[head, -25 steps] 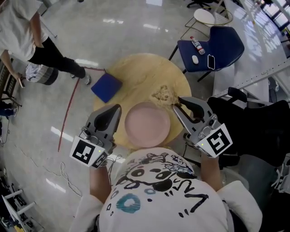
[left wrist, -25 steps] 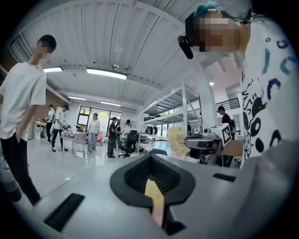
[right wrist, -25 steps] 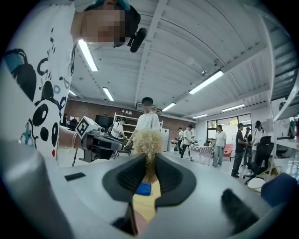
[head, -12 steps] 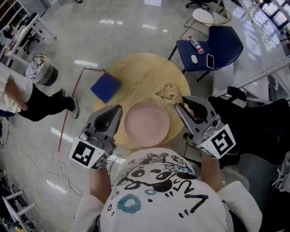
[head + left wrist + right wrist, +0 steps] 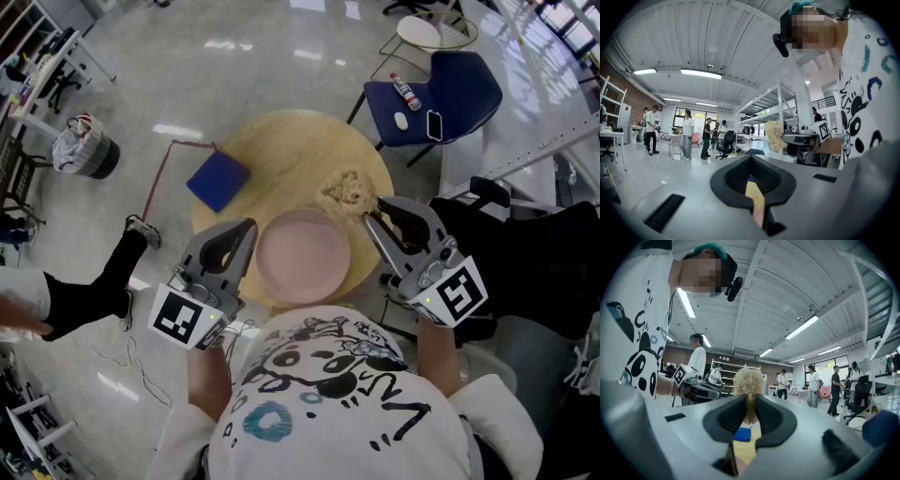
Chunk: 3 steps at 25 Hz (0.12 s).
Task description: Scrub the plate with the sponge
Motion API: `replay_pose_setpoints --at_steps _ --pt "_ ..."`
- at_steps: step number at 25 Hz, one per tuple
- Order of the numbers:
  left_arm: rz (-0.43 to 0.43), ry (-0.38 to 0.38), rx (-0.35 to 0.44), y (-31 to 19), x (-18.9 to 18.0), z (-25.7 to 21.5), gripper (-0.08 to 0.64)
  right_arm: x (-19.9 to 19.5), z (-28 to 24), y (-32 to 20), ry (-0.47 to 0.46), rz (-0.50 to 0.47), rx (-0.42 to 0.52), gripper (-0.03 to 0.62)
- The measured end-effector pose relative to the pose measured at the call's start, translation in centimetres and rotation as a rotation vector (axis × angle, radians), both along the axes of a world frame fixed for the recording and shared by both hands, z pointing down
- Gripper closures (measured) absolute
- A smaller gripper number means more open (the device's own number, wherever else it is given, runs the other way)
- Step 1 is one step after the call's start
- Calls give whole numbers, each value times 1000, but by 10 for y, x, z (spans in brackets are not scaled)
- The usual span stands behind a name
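A pink plate (image 5: 304,255) lies on the round wooden table (image 5: 281,150), close to the near edge. A pale, fibrous sponge (image 5: 347,194) hangs over the table just beyond the plate's far right rim, with my right gripper (image 5: 368,220) shut on it. In the right gripper view the sponge (image 5: 748,380) sticks up from between the jaws of the right gripper (image 5: 749,405). My left gripper (image 5: 246,227) hovers at the plate's left rim, its jaws shut with nothing between them. In the left gripper view, the sponge (image 5: 774,135) shows beyond the left gripper (image 5: 751,169).
A blue square cloth (image 5: 217,181) lies at the table's left edge. A blue chair (image 5: 433,98) with a bottle, a mouse and a phone stands at the back right. A person's leg (image 5: 117,267) is on the floor at the left, near a red cord (image 5: 150,202).
The passer-by on the left has walked toward the lower left. My right gripper carried the sponge slightly farther up the table. The left gripper has nudged a little right.
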State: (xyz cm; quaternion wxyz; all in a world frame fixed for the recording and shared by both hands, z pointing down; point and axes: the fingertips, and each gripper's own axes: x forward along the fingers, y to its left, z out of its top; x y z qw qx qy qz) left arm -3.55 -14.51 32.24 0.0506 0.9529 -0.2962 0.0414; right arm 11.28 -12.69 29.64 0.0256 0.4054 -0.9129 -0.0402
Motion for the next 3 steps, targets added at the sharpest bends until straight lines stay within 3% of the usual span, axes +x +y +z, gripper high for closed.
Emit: replay_pose_setpoints --at_steps 3 --pt "12 23 -12 0 0 3 545 -1 3 -1 3 -1 -6 523"
